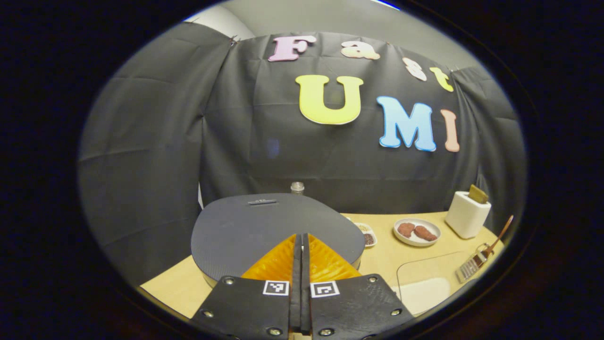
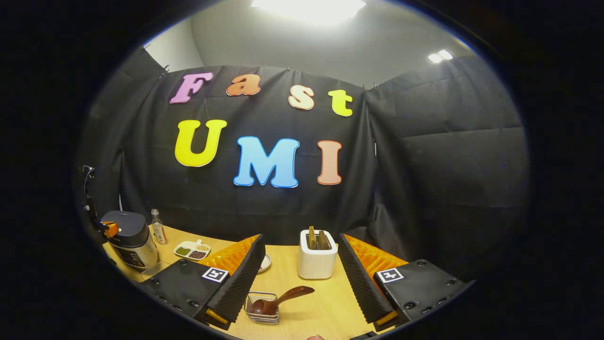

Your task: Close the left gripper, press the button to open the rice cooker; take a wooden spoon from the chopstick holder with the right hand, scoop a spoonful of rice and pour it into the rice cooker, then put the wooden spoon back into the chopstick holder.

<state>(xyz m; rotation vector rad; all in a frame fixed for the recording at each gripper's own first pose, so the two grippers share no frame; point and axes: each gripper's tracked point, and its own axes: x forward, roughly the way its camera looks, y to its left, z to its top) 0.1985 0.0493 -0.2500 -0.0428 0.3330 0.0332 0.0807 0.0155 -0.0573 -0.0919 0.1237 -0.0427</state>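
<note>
My left gripper (image 1: 300, 236) is shut, with nothing between its fingers, and its tips hang just over the near edge of the rice cooker's dark grey lid (image 1: 245, 226). The lid is down. In the right gripper view the cooker (image 2: 130, 241) stands far left on the table. My right gripper (image 2: 302, 283) is open and holds nothing. Just ahead of it, between its fingers, a wooden spoon (image 2: 283, 300) lies with its bowl in a small wire chopstick holder (image 2: 262, 311). The spoon (image 1: 500, 233) and holder (image 1: 472, 265) also show at the right edge of the left gripper view.
A white toaster (image 2: 317, 259) with brown slices stands behind the spoon. A plate of brown food (image 1: 417, 231), a small divided dish (image 2: 192, 250) and a bottle (image 2: 159, 226) sit near the cooker. A clear box with white contents (image 1: 424, 290) lies to the cooker's right.
</note>
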